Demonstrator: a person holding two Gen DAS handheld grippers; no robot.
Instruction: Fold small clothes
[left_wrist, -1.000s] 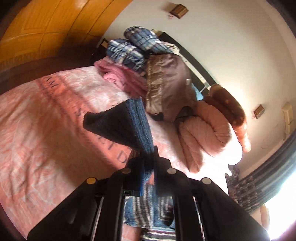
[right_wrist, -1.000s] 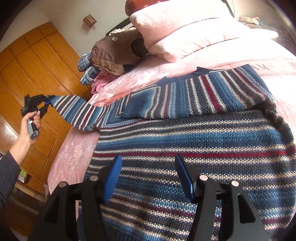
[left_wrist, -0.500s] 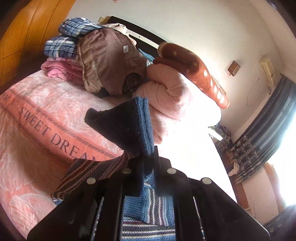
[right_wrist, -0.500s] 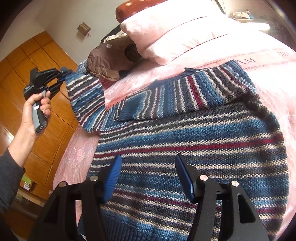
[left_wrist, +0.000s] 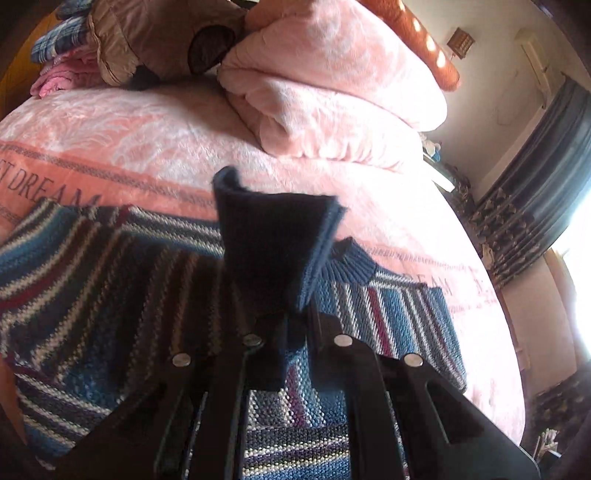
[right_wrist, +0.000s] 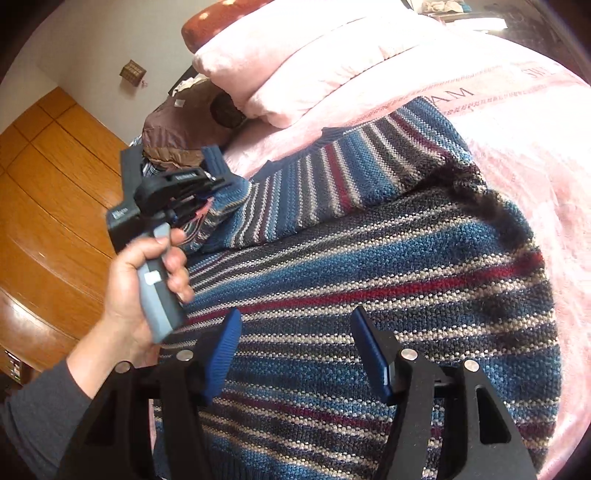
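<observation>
pink bedspread (left_wrist: 155, 147), folded blanket (left_wrist: 332, 92), wardrobe (right_wrist: 48, 192)

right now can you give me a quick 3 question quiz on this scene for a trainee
1. True or false: the right claw is shut on the sweater.
2. What does the left claw grip? A) pillow B) sweater cuff C) jacket
3. Fill in: the right sleeve lies folded across the sweater's ____.

Key: 1 false, it hangs open above the knit. 2 B, the dark cuff sticks out past its fingers. 3 chest.
</observation>
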